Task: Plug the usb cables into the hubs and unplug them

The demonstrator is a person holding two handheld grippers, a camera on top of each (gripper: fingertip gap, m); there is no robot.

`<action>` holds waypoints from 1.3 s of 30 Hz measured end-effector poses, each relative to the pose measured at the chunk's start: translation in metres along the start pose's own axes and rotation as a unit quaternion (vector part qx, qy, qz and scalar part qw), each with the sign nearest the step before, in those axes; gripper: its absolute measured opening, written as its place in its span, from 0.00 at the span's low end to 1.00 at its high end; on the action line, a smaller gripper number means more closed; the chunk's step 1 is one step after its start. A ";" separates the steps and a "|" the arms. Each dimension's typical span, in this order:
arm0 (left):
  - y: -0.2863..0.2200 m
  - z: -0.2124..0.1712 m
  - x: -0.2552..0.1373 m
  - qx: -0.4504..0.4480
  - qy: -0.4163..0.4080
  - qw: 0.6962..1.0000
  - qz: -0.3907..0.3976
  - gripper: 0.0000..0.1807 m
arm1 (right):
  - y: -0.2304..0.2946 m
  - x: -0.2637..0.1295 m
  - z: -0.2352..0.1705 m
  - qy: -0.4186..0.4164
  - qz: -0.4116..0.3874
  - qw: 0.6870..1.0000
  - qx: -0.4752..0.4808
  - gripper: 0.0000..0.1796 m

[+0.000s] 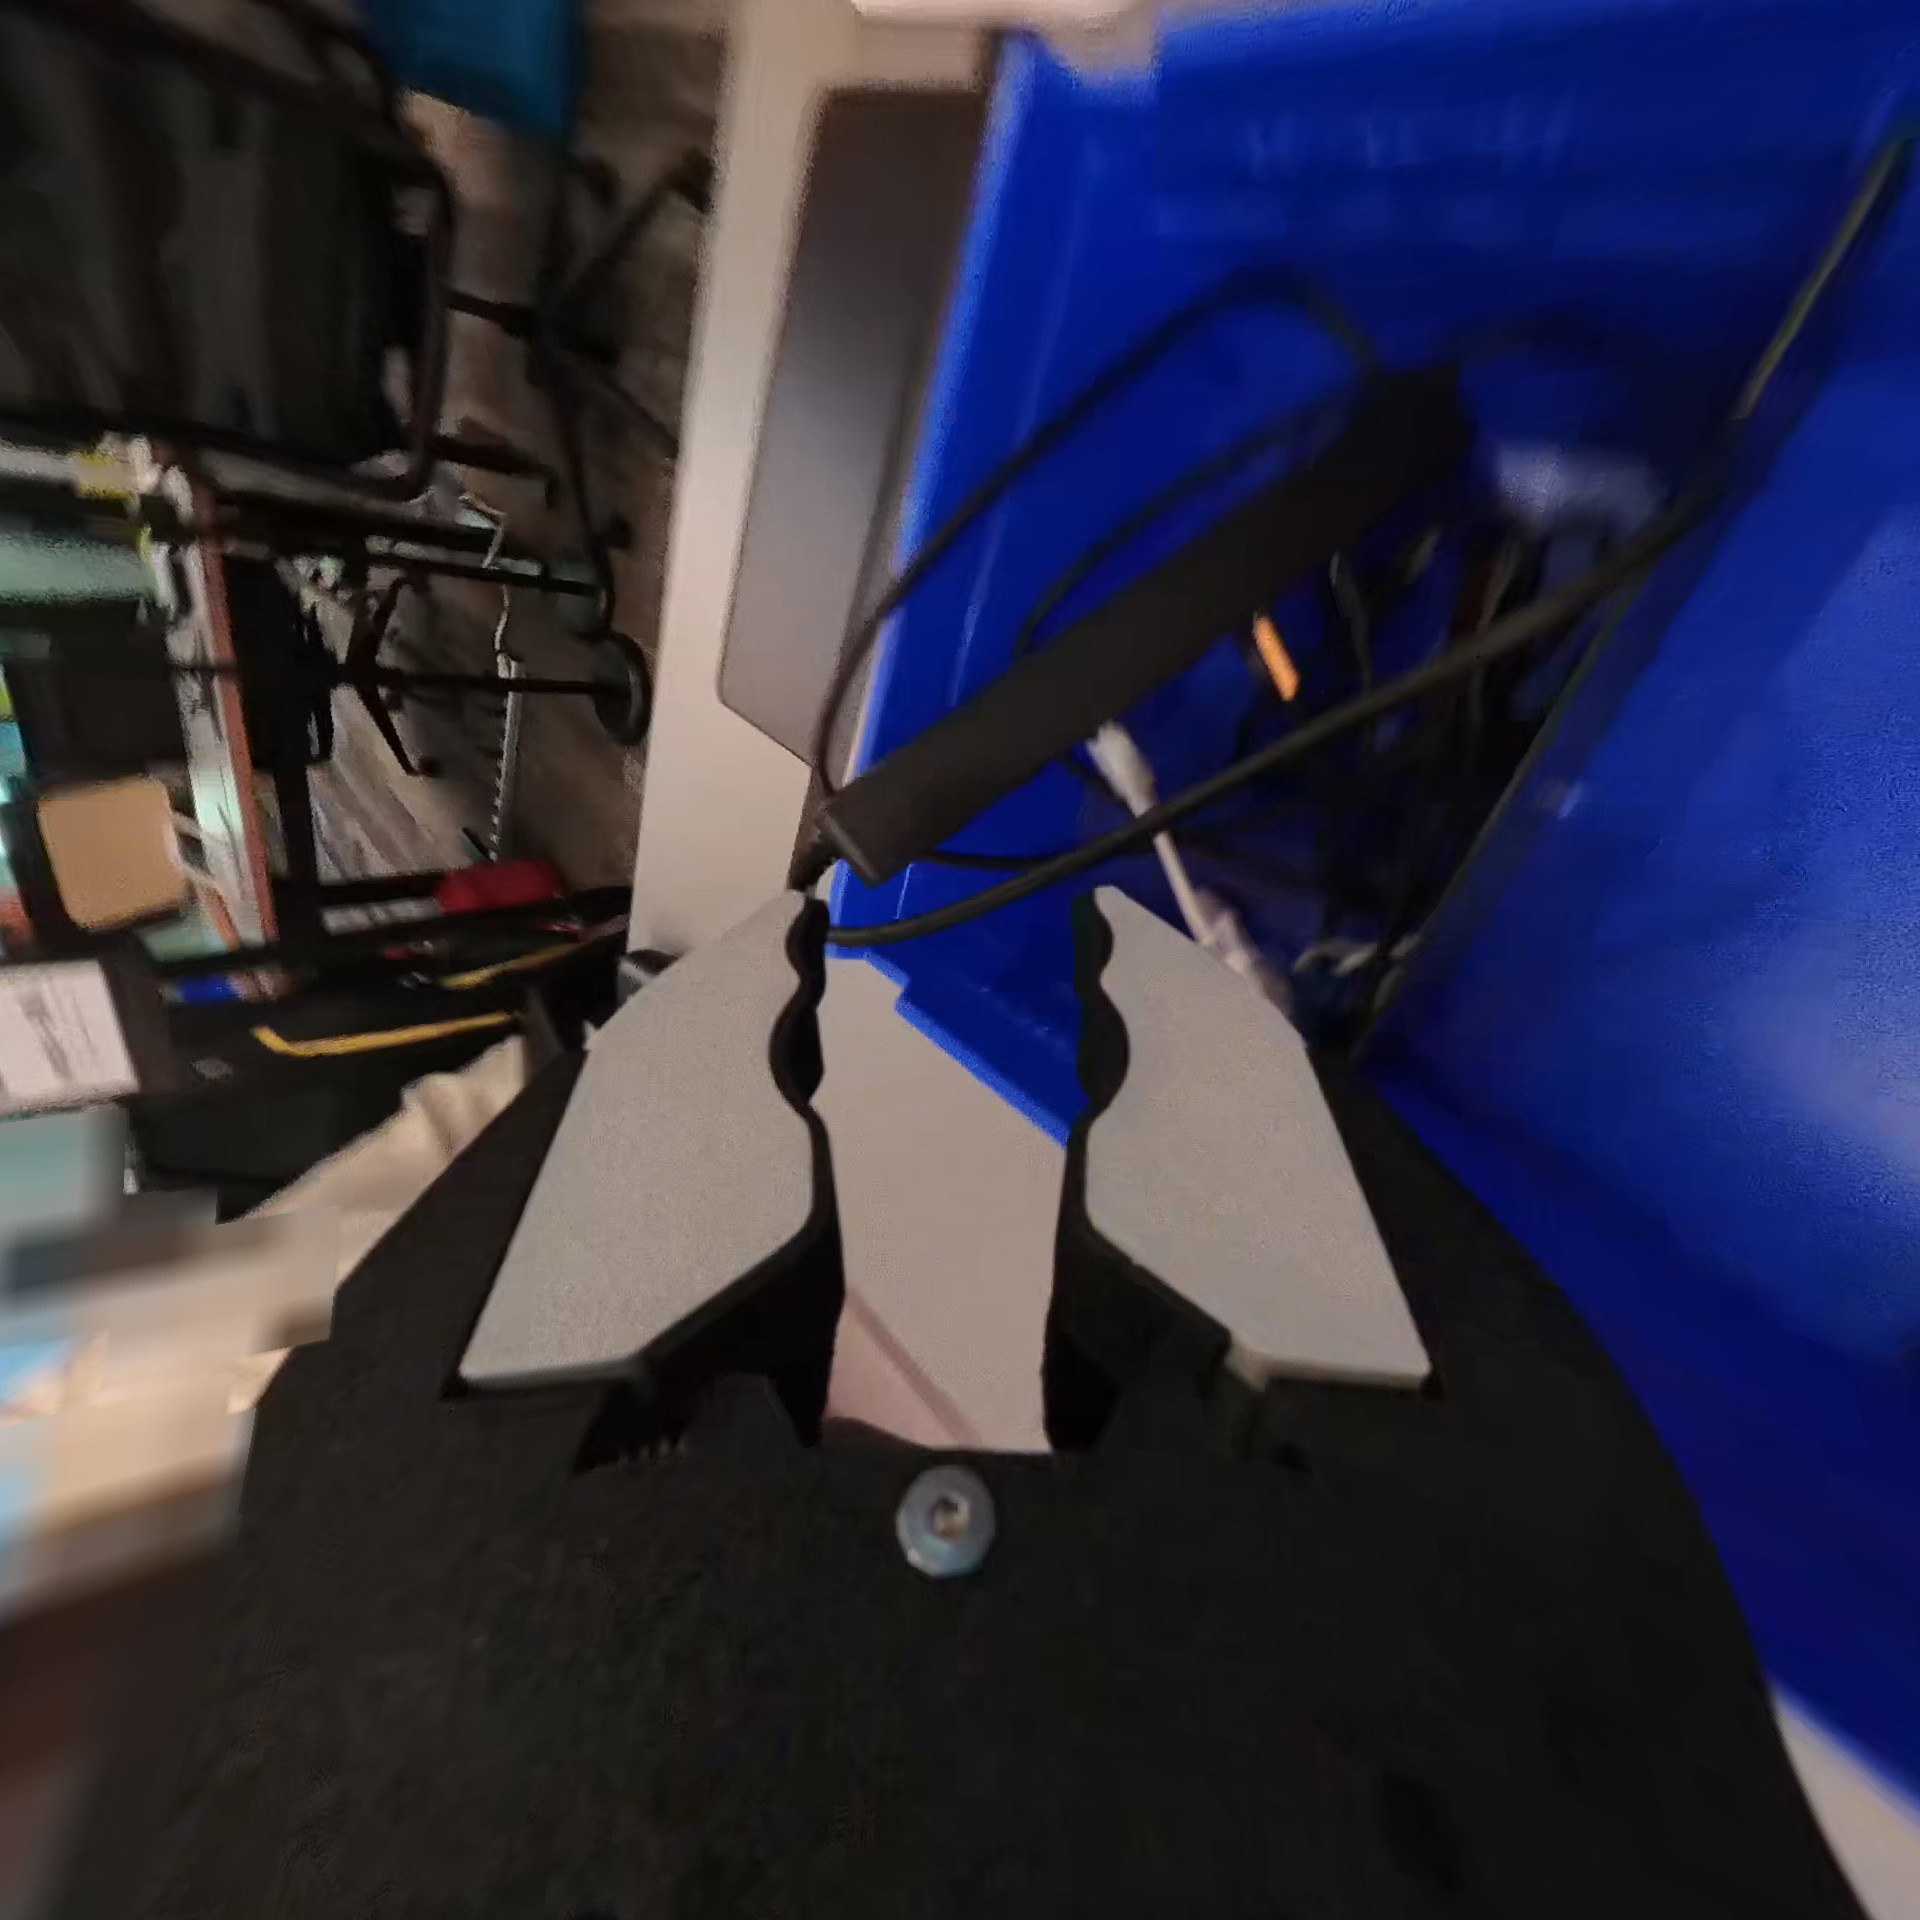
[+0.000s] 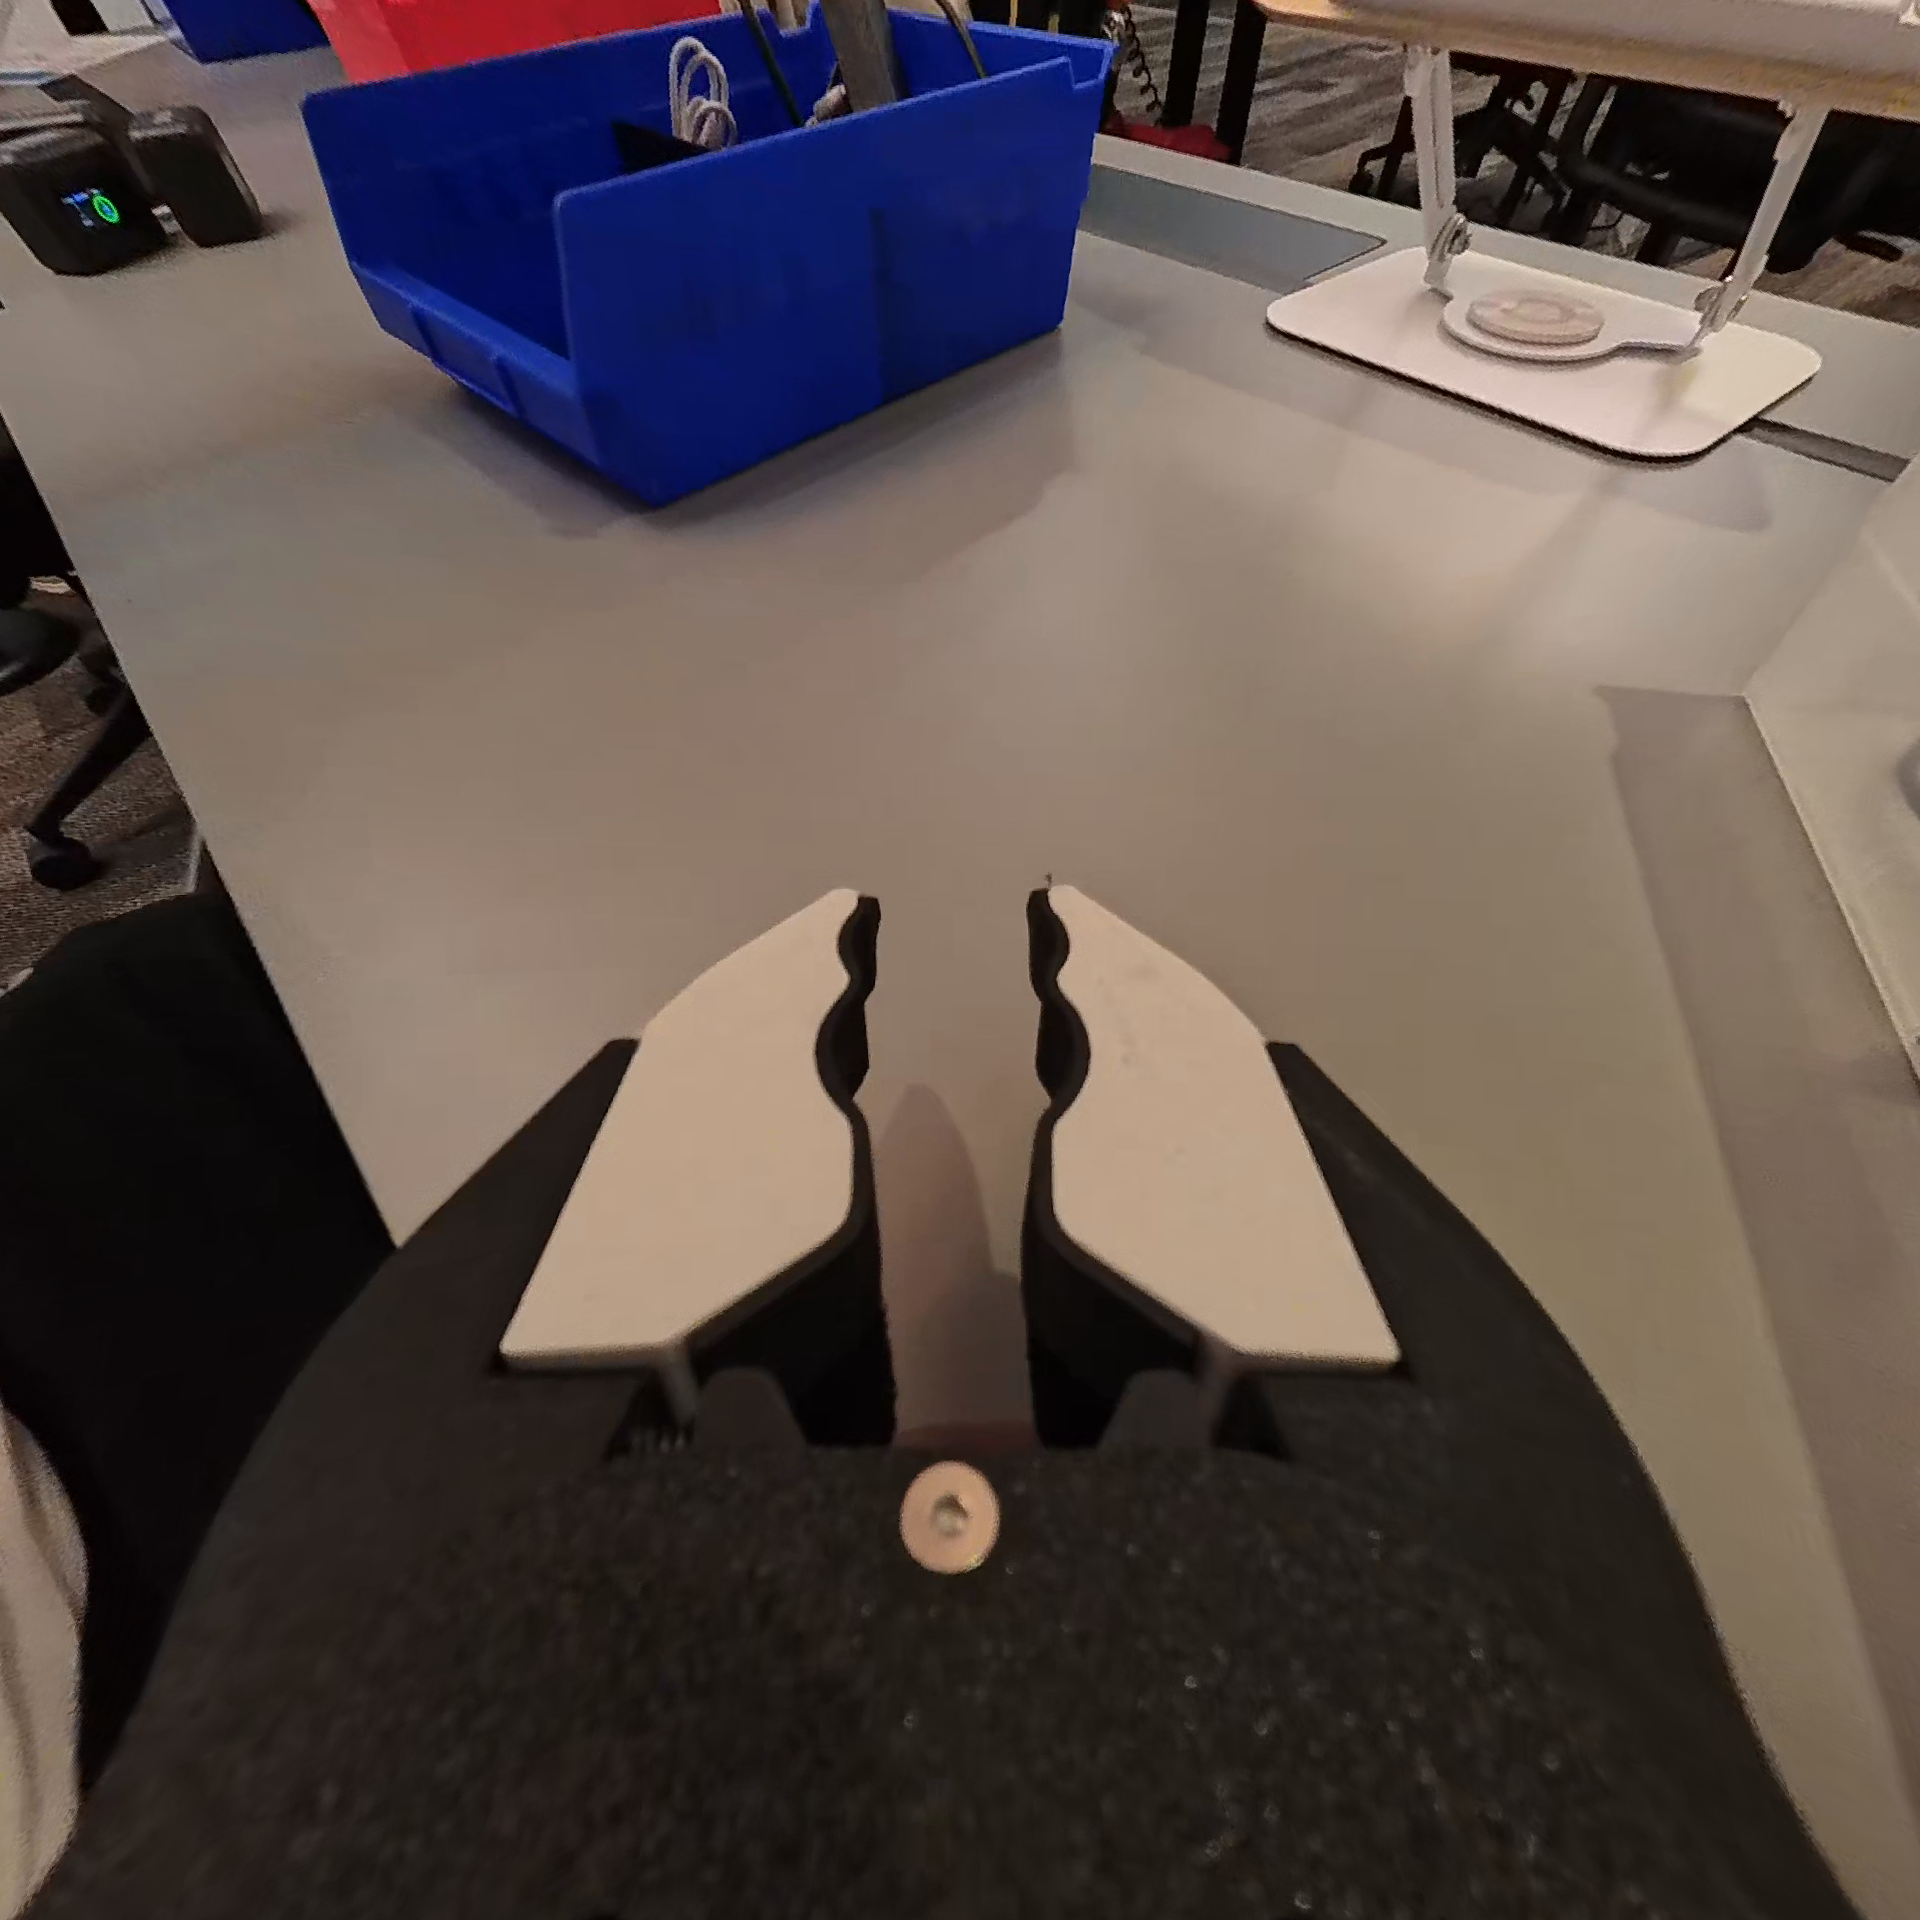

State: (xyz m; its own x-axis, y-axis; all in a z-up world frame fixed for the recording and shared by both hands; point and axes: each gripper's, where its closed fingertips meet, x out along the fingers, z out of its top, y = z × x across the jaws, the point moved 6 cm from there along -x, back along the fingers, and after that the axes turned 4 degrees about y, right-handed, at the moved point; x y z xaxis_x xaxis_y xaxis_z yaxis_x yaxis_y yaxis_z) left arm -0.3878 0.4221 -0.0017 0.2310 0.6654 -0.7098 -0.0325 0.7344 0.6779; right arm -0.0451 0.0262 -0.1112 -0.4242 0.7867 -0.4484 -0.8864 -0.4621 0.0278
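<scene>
While no plug is yet seated in any port, findings stand as follows.

USB hub: a long black bar (image 1: 1132,634) leans in the blue bin (image 1: 1455,260), its near end jutting over the bin's rim; the view is blurred, so the ports cannot be made out.
Cables: a thin black cable (image 1: 1195,821) loops from the hub's near end and runs across the bin mouth; a white cable (image 1: 1164,821) and a dark tangle lie deeper inside.
Key relation: the hub's near end sits just ahead of the left gripper (image 1: 951,914), slightly to its left; the bar's long axis runs up and away to the right into the bin. The black cable passes close by the fingertips, not visibly between them.
Left gripper: released, jaws apart, nothing held; view rolled, so the hand looks tilted well over toward the bin.
Right gripper: the right gripper (image 2: 954,899) is released and empty, level above the grey table (image 2: 1039,675), well apart from the bin (image 2: 727,312).
Nearer hand: left, by a wide margin.
Surroundings: a white stand (image 2: 1538,353) sits to the right; small black devices (image 2: 114,197) far left.
Judgement: fetching stage; the left hand is best placed to take the hub or its cable.
</scene>
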 end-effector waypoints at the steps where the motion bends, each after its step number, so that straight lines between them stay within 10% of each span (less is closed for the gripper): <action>1: 0.002 -0.003 0.015 0.063 0.026 0.998 -0.006 0.25 | -0.001 0.000 -0.001 0.003 -0.003 1.000 -0.002 0.15; 5: 0.008 -0.002 0.065 0.264 0.059 0.961 0.059 0.32 | -0.002 0.001 -0.002 0.009 -0.004 1.000 -0.001 0.16; 14: 0.007 0.018 0.085 0.391 0.087 0.916 0.015 0.16 | -0.007 -0.001 -0.002 0.003 0.001 1.000 0.025 0.15; 28: 0.153 0.125 -0.156 0.304 0.145 0.940 0.061 0.14 | -0.008 -0.014 0.007 -0.038 0.026 0.996 0.079 0.15; 39: -0.004 0.251 -0.205 0.476 0.108 0.873 -0.007 0.14 | -0.060 -0.050 0.148 -0.127 -0.028 0.990 -0.047 0.32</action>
State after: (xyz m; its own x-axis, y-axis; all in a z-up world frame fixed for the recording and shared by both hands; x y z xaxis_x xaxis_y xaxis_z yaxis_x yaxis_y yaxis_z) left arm -0.1906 0.2495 0.1890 0.0333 0.7427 -0.6688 0.8153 0.3669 0.4481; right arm 0.0014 0.0751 0.0418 -0.4189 0.8839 -0.2077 -0.8934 -0.4421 -0.0795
